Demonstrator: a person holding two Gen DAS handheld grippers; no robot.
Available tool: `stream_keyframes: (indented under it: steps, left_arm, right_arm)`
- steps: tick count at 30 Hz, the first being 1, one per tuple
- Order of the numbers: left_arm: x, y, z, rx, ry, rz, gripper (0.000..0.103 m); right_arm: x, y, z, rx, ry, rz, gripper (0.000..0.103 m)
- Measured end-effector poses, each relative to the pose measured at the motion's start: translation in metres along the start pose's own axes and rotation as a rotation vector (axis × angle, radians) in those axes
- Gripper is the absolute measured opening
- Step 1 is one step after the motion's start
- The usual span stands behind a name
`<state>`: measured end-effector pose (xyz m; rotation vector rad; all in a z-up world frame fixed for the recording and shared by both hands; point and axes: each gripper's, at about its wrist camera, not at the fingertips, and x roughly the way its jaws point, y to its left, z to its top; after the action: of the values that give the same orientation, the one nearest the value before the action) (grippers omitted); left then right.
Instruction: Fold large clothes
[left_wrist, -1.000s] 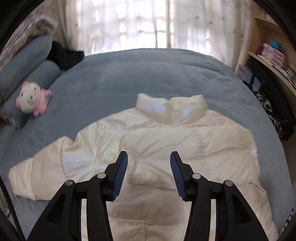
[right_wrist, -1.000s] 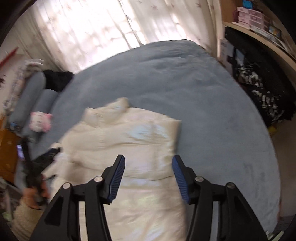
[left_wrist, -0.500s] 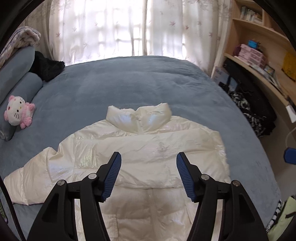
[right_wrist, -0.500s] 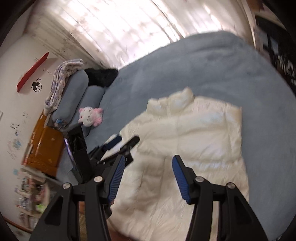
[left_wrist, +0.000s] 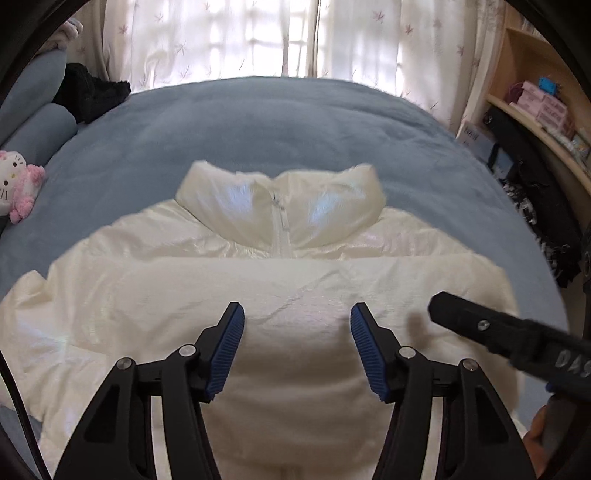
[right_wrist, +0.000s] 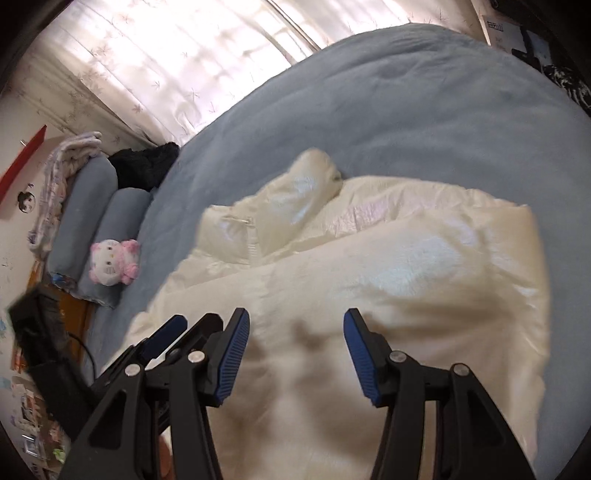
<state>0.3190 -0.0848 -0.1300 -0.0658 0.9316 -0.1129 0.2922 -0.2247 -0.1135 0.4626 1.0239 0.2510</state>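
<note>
Currently both claws, left (left_wrist: 296, 325) and right (right_wrist: 295, 332), hang open and empty (left jaws just widened) over the glossy cream puffer jacket (left_wrist: 280, 280), spread front-up on the grey-blue bed (left_wrist: 258, 122).

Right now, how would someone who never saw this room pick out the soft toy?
Start at the blue bed and go to its pillow end, left of the white puffer jacket. The plush cat leans against the blue bolster pillows, the only white-and-pink thing there.
</note>
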Motion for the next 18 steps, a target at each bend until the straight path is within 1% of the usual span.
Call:
stream_keyframes:
  steps: [1,2,3,4,5,7,9,14,17,18]
  left_arm:
    - [0.009,-0.001,0.0,0.006,0.008,0.016,0.058]
    - [0.019,0.0,0.0,0.016,0.017,0.04,0.057]
    - [0.028,0.001,-0.001,0.028,0.022,0.069,0.057]
    - [0.034,0.004,0.0,0.039,0.024,0.091,0.057]
    - [0.04,0.008,-0.001,0.049,0.024,0.113,0.057]
    - [0.048,0.018,-0.002,0.061,0.022,0.116,0.057]
    - [0.052,0.025,-0.003,0.058,0.023,0.101,0.057]
    - [0.051,0.034,-0.002,0.066,0.028,0.11,0.057]
    - [0.04,0.035,-0.002,0.074,0.029,0.097,0.057]
    - [0.036,0.036,-0.002,0.081,0.028,0.093,0.057]
  right_arm:
    - [0.01,-0.004,0.001,-0.014,0.002,-0.03,0.053]
    - [0.018,-0.01,0.002,-0.015,0.004,-0.068,0.05]
    - [0.023,-0.017,0.003,-0.014,0.009,-0.083,0.046]
    - [0.027,-0.025,0.004,-0.018,0.009,-0.103,0.036]
    - [0.028,-0.031,0.005,-0.021,0.008,-0.127,0.018]
    - [0.027,-0.048,0.007,-0.028,0.01,-0.15,0.0]
    - [0.024,-0.063,0.008,-0.03,0.007,-0.143,0.0]
    - [0.004,-0.079,0.013,-0.056,-0.019,-0.213,0.0]
    - [-0.01,-0.074,0.011,-0.08,-0.027,-0.263,0.0]
    - [-0.016,-0.069,0.009,-0.101,-0.034,-0.28,0.003]
